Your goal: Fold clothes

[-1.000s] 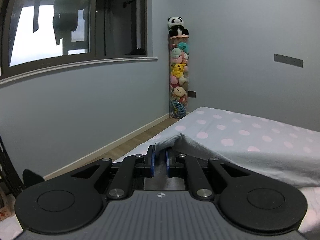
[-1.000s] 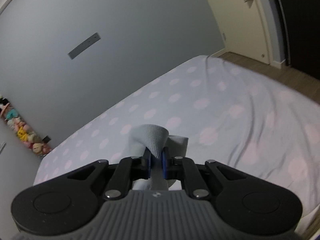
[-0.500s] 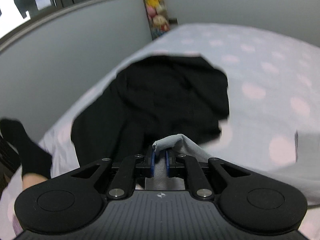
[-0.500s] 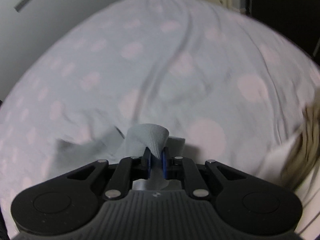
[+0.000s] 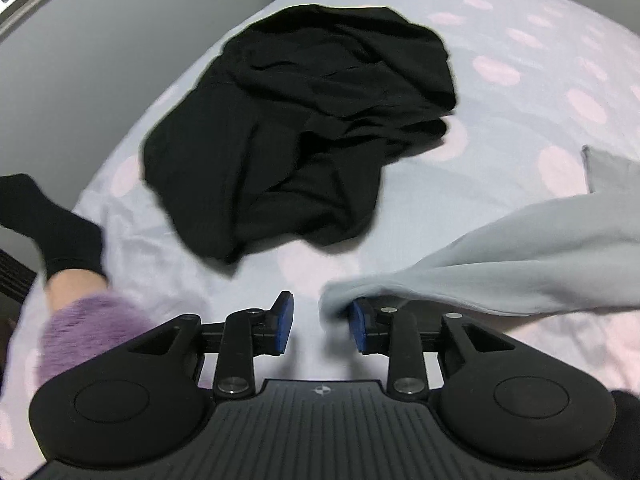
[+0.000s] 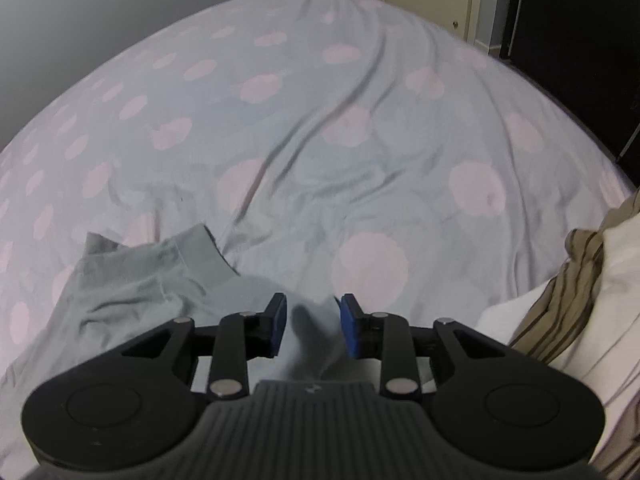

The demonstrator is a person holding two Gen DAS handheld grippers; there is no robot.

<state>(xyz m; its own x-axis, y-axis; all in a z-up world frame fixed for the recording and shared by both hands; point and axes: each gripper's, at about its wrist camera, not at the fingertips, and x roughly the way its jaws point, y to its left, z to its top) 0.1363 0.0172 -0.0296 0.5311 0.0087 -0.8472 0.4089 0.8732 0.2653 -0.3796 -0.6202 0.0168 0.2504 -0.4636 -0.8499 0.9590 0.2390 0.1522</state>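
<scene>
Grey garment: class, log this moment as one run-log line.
grey garment: on bed | left gripper: opening, cloth at one pad | right gripper: opening, cloth between

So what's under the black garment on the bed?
Only the dotted bedsheet shows around the black garment, which lies crumpled straight on it, apart from the grey garment. Its folds cover whatever may be beneath, so I cannot tell if anything else lies there.

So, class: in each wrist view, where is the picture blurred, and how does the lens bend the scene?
Left wrist view: the black garment smears at its edges, the grey garment is soft near the claw; the bed bulges. Right wrist view: sheet creases blur mid-frame, and the bed's edge curves like a dome.
</scene>
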